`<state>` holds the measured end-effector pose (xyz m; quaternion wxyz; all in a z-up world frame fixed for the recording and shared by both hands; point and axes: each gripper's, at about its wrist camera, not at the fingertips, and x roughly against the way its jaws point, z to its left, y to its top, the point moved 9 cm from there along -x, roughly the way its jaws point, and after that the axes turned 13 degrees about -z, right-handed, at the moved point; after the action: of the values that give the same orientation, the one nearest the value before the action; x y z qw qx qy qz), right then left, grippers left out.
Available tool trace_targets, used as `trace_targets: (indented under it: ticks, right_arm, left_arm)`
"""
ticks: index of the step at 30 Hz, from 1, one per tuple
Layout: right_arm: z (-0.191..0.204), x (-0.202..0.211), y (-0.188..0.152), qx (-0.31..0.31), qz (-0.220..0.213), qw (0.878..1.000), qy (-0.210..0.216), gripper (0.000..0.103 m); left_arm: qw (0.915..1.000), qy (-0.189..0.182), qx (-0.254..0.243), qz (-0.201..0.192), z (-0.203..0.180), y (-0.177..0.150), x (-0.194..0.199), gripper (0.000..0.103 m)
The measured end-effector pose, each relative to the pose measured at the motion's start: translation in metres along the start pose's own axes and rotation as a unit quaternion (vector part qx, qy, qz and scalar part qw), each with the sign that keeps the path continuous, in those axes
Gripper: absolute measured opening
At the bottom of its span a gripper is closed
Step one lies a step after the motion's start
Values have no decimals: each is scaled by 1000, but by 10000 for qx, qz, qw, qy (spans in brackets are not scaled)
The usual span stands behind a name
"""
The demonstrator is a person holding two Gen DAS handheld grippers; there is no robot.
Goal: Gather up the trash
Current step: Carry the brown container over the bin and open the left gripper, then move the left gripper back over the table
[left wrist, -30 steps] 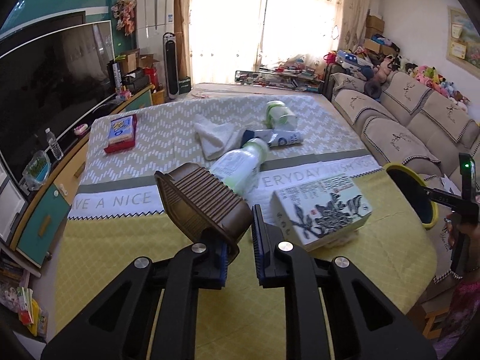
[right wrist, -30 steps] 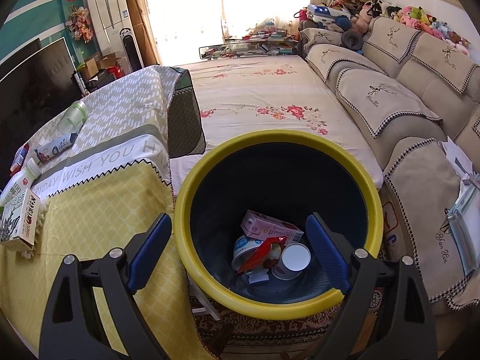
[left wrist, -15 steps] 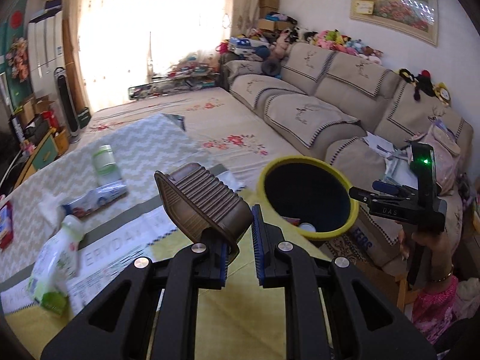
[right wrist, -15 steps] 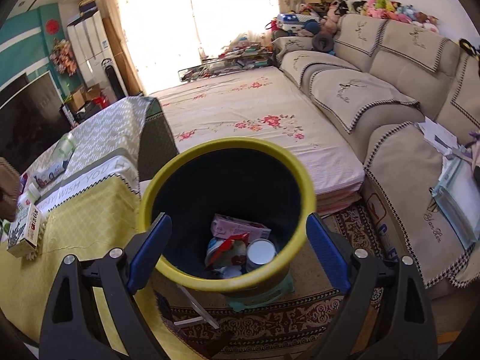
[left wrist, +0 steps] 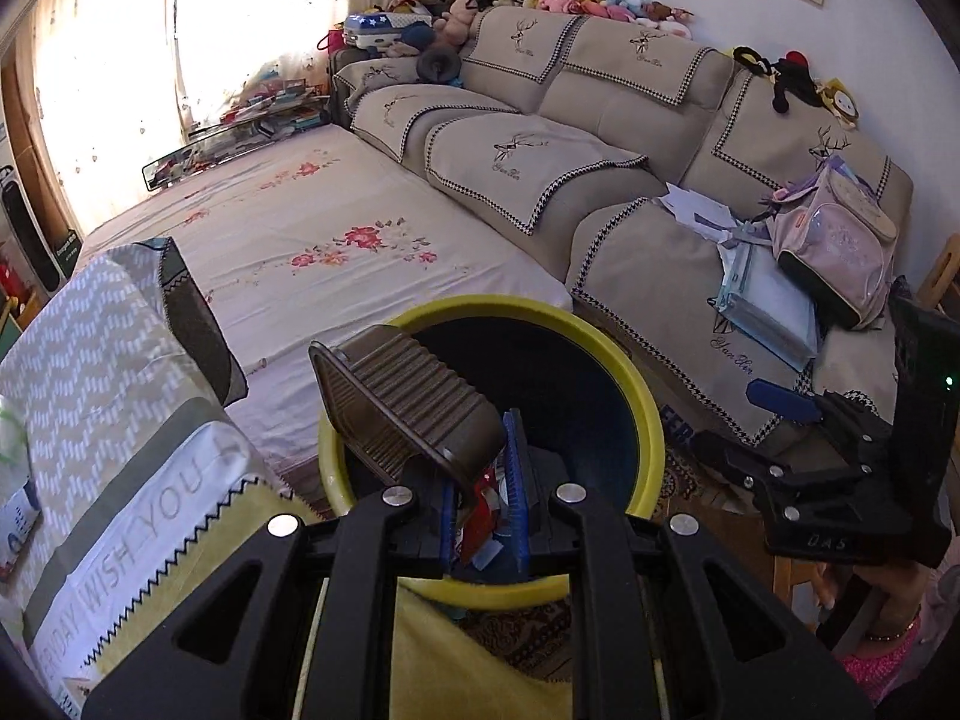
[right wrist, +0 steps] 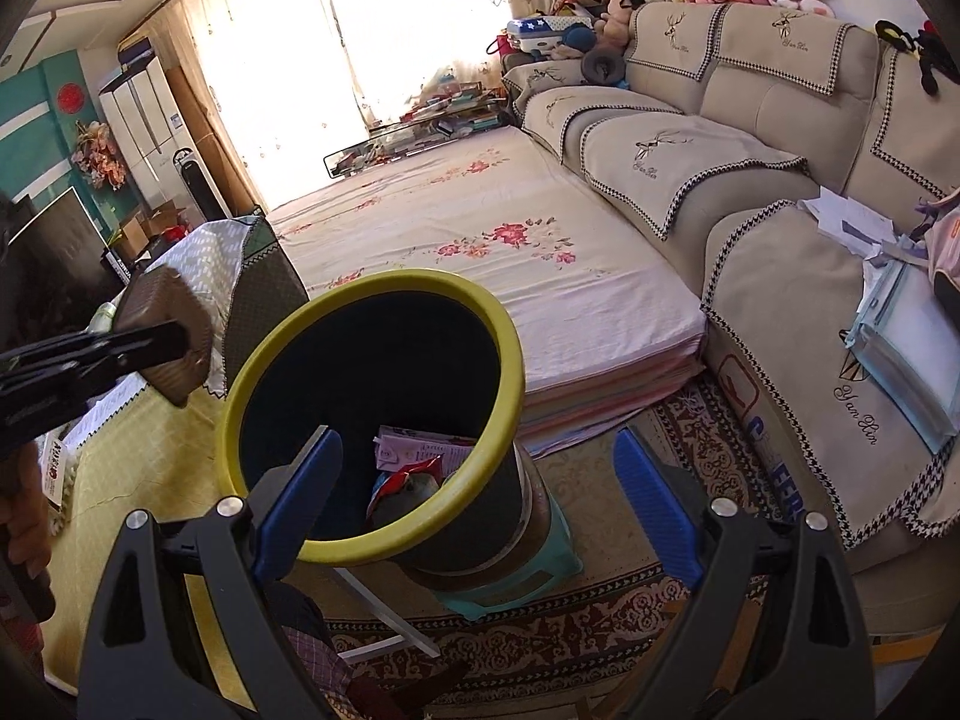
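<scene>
My left gripper [left wrist: 480, 480] is shut on the rim of a brown ribbed plastic tray [left wrist: 408, 402], which it holds tilted over the near left edge of the yellow-rimmed dark bin [left wrist: 600, 342]. From the right wrist view the same tray [right wrist: 162, 336] hangs just left of the bin [right wrist: 384, 285]. A pink box [right wrist: 420, 450] and a red wrapper [right wrist: 408, 477] lie in the bin. My right gripper [right wrist: 480, 504] stands wide open above the bin's near right side, holding nothing. It also shows at the right in the left wrist view, as the right gripper [left wrist: 810, 450].
The bin rests on a teal stool [right wrist: 516, 582] on a patterned rug [right wrist: 600, 630]. The yellow-clothed table [left wrist: 198, 516] is at the left, with a printed box [right wrist: 54, 468] on it. A floral mattress [left wrist: 336, 228] and a beige sofa [left wrist: 600, 120] with a backpack [left wrist: 840, 246] lie beyond.
My left gripper swung right from over the table to above the bin, still gripping the brown tray. My right gripper drew back from the bin, so the bin now sits further left.
</scene>
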<state>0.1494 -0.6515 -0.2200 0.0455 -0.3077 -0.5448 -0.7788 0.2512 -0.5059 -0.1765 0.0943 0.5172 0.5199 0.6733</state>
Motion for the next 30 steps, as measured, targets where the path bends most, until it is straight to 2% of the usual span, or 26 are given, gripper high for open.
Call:
trace_targets:
  ticks: [3,4,5,6,8,10,12,15,21,25,28,30]
  right_arm:
    - [-2,-3,-2,0,45,10000,-17,87]
    - [-2,-4,-1,-1,47,10000,-25,87]
    - [-3,-4,-1,-11,44,10000,-36,87]
    - [-2,-3,-1,-21,42,10000,-51,87]
    - [-3,-2,-1,-33,42,10000,-82,87]
    - [-2,-1,0,-30,45,9999,-98,87]
    - [1,-1,1,-6,49,9999,-99,87]
    - [10,-1,2,53,52,10000,-51,87]
    - [43,-4,5,288,70,9994,150,87]
    - [79,-4,8,489,89,9976,483,87]
    - [114,-5,9,713,133,9938,841,87]
    - [142,-7,9,933,167,9895,1089,87]
  left_arm:
    - [9999,-25,45,95,-1,2,-23,15]
    - [9999,-26,51,127,-1,1,-29,19]
    - [9999,-21,41,166,-2,0,-35,29]
    - [9998,-10,40,180,-1,-1,-39,35]
    - [9998,13,66,162,-1,-3,-42,61]
    - [9998,20,142,146,2,-3,-39,69]
    - [9997,22,239,94,7,-3,-29,69]
    - [9993,47,361,-125,16,-1,-2,77]
    - [9954,117,744,-591,39,-7,74,87]
    - [9917,422,910,-799,67,-23,126,88]
    - [9864,636,1177,-958,93,-41,165,88]
    - [9817,919,1283,-1067,112,-53,193,88]
